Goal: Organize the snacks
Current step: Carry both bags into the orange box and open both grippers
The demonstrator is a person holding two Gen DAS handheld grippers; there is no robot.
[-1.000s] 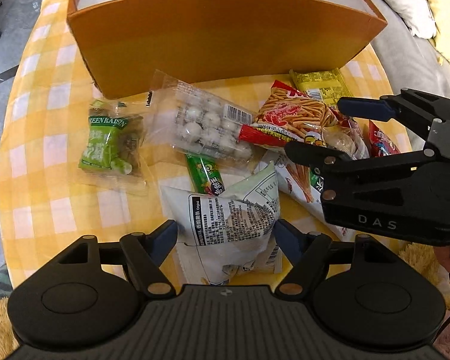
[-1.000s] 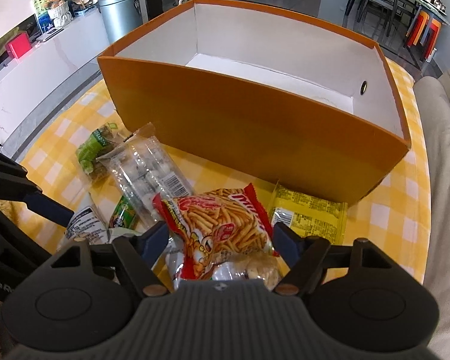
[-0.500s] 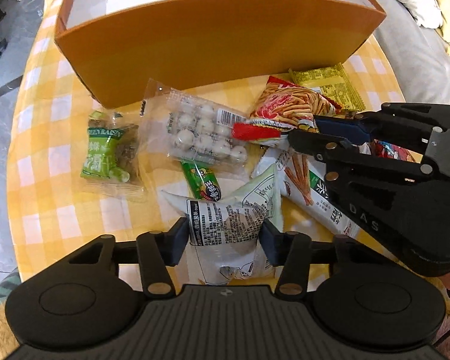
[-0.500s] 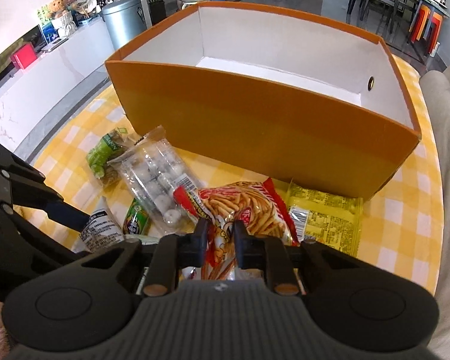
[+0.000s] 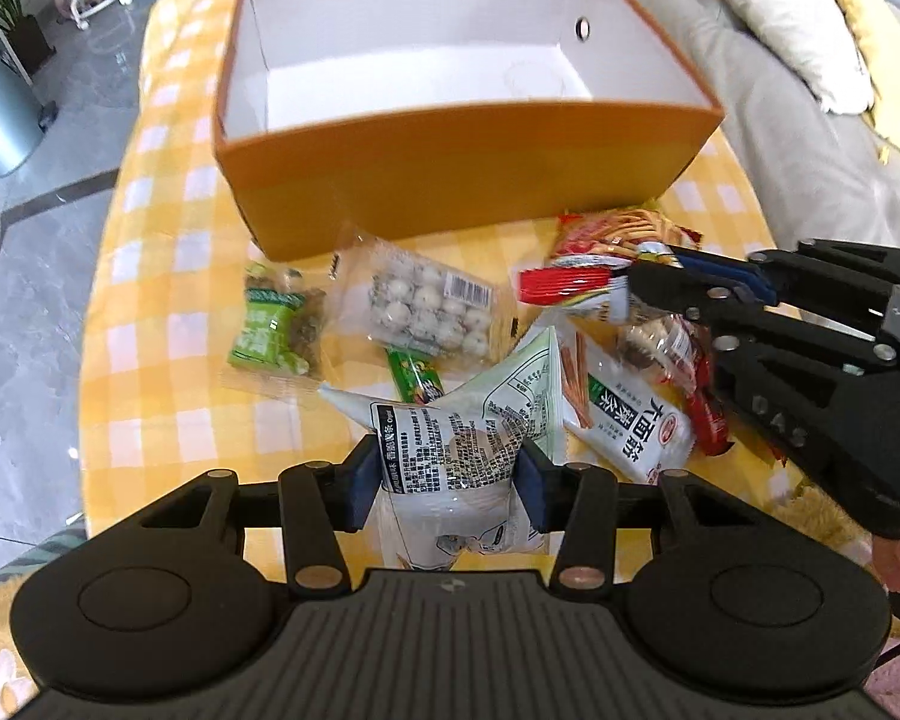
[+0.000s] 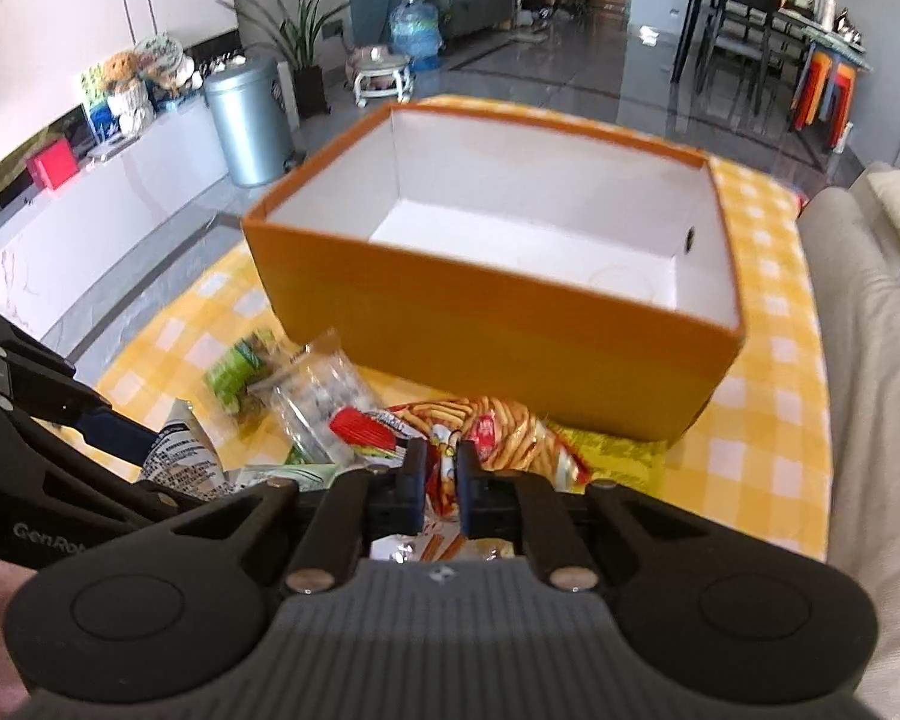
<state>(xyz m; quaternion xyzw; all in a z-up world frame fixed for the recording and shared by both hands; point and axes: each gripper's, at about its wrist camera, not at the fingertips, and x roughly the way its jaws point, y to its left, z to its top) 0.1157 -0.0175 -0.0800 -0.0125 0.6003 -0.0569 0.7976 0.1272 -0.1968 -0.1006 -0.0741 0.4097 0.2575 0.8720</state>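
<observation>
An empty orange box [image 5: 450, 180] with a white inside stands at the back of the yellow checked table; it also shows in the right wrist view [image 6: 498, 324]. My left gripper [image 5: 447, 471] is shut on a white and pale green snack bag [image 5: 450, 456], lifted off the table. My right gripper [image 6: 439, 483] is shut on the red fries snack bag [image 6: 480, 432], also lifted; it shows at the right of the left wrist view [image 5: 594, 276].
On the table lie a green raisin pack [image 5: 270, 330], a clear pack of white balls [image 5: 426, 306], a small green pack [image 5: 417, 378], a white stick-snack bag [image 5: 630, 414] and a yellow pack [image 6: 612, 456]. A sofa [image 5: 810, 120] borders the right.
Both grippers closed on their bags and rose with them. The views pulled back and up, so the box's inside now shows.
</observation>
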